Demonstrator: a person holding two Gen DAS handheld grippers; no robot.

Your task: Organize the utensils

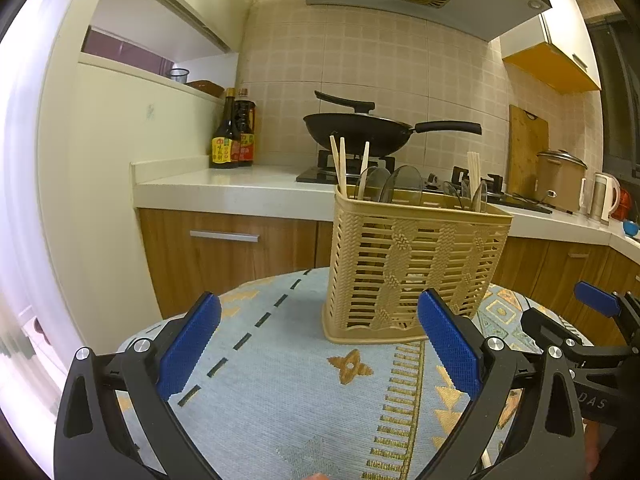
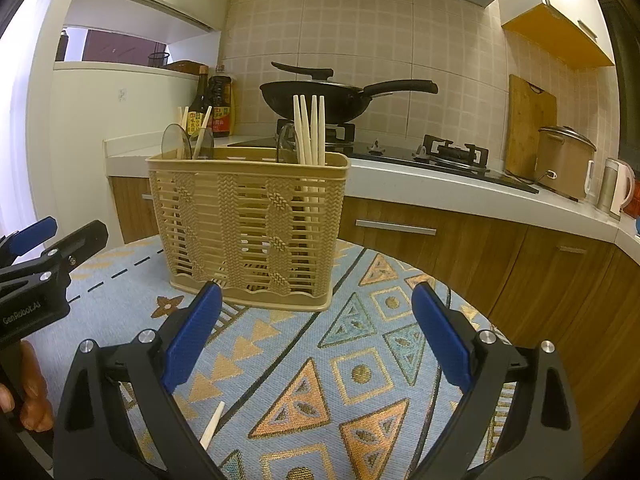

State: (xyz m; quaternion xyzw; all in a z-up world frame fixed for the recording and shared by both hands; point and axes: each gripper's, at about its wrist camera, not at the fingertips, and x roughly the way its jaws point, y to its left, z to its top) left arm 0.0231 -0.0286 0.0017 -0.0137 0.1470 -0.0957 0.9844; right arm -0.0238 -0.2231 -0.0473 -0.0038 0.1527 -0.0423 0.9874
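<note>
A beige slatted utensil basket (image 1: 412, 264) (image 2: 248, 220) stands on the round table, holding several pale chopsticks (image 2: 310, 130) (image 1: 340, 164) and clear plastic spoons (image 1: 402, 190) (image 2: 176, 142). One loose chopstick (image 2: 212, 424) lies on the cloth just in front of my right gripper's left finger. My left gripper (image 1: 320, 312) is open and empty, a little short of the basket. My right gripper (image 2: 318, 300) is open and empty too, facing the basket's right half. Each gripper shows at the edge of the other's view (image 1: 596, 300) (image 2: 48, 232).
The table wears a light blue patterned cloth (image 1: 280, 380) (image 2: 360, 360). Behind it runs a counter (image 1: 240, 188) with sauce bottles (image 1: 232, 136), a black wok (image 2: 316, 98) on the stove, a cutting board (image 2: 530, 128), a rice cooker (image 2: 564, 160) and a kettle (image 2: 618, 188).
</note>
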